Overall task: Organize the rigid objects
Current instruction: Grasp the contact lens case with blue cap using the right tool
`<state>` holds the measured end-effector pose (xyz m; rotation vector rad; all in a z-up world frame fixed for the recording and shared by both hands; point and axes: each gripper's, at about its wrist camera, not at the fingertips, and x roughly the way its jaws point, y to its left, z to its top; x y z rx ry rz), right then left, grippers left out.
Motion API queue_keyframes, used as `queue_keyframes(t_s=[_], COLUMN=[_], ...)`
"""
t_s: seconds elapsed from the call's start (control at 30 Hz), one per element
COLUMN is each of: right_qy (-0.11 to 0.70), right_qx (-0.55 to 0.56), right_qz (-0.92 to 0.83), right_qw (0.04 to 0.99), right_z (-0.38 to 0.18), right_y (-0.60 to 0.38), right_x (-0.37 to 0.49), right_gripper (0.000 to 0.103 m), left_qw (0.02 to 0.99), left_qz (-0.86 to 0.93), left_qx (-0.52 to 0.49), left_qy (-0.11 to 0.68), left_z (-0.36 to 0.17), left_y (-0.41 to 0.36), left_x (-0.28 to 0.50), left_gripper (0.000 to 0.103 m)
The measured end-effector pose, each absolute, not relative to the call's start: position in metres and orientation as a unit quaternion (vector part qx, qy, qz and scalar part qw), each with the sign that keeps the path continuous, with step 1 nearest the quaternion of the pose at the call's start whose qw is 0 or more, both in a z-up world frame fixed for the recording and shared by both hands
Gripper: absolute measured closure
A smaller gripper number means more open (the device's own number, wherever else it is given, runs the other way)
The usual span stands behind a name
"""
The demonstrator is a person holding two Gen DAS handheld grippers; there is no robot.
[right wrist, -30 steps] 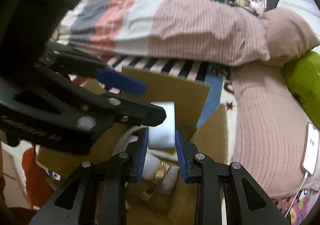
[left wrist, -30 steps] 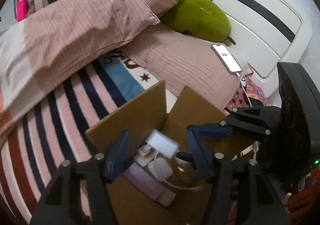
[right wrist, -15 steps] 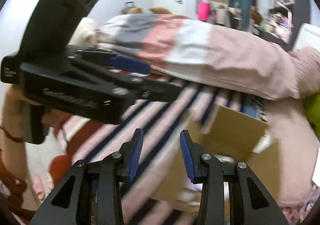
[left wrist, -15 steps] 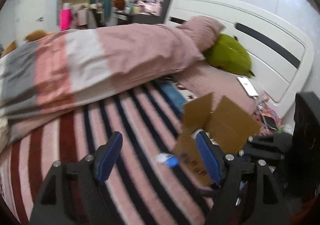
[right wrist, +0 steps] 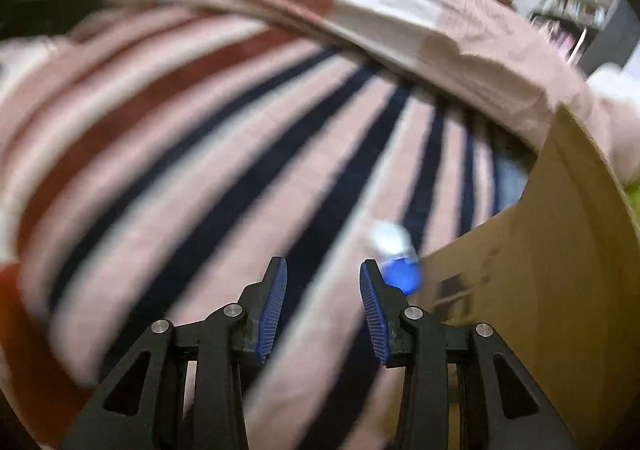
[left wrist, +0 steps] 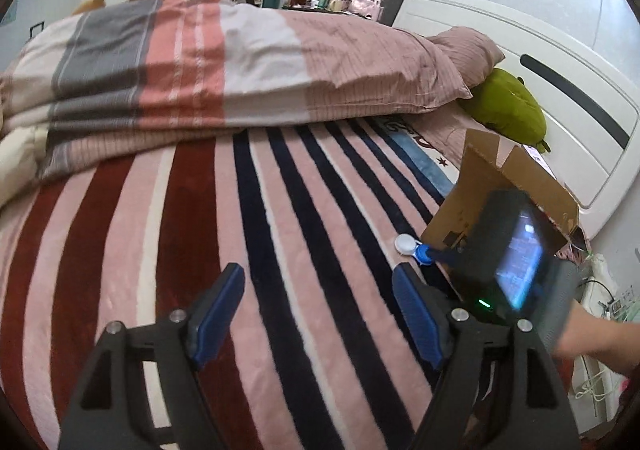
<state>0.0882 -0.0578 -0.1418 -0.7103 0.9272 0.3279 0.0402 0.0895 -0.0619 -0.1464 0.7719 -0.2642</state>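
My left tongs (left wrist: pixel 316 314) hang wide over the striped blanket (left wrist: pixel 200 250) with nothing between them, their jaws having just spread further; I judge they are kept clear so the other hand can work. My right tongs (right wrist: pixel 322 304) stand narrower, also empty, their jaws having just opened a little, and they point down at the bed. The next thing to tidy, a small white-and-blue case (right wrist: pixel 394 256), lies on the blanket at about one o'clock from the right tongs, just beside the right-hand pad, and close against the outside wall of the cardboard box (right wrist: pixel 540 270). In the left view the same case (left wrist: pixel 412 248) sits at about one o'clock, at the foot of the box (left wrist: pixel 500 178), with the right tool's body in front of it. The right view is blurred, so I cannot tell whether the pad touches the case. The box stays open at the blanket's edge, I think, to receive it.
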Motion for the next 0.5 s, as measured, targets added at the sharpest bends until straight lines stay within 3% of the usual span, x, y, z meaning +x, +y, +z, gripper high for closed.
queue_keyframes(t_s=[0.13, 0.23, 0.33, 0.4, 0.5], right_qy=[0.445, 0.432, 0.435, 0.441, 0.435], right_qx=[-0.369, -0.400, -0.407, -0.404, -0.385], right_qz=[0.111, 0.075, 0.073, 0.073, 0.093], right_qw=[0.808, 0.805, 0.800, 0.798, 0.809], right_z=[-0.164, -0.175, -0.179, -0.180, -0.173], right_y=[-0.062, -0.063, -0.062, -0.064, -0.068], right_x=[0.109, 0.119, 0.125, 0.129, 0.132], right_gripper=[0.069, 0.062, 0.065, 0.088, 0.093], left_qw=[0.916, 0.914, 0.912, 0.911, 0.911], left_qz=[-0.116, -0.116, -0.116, -0.116, -0.116], left_qx=[-0.080, -0.092, -0.098, -0.101, -0.105], left_qy=[0.375, 0.378, 0.381, 0.381, 0.382], left_z=[-0.074, -0.082, -0.086, -0.088, -0.089], left_y=[0.102, 0.108, 0.111, 0.112, 0.115], left_x=[0.036, 0.035, 0.032, 0.031, 0.031], left_gripper=[0.029, 0.029, 0.029, 0.029, 0.029])
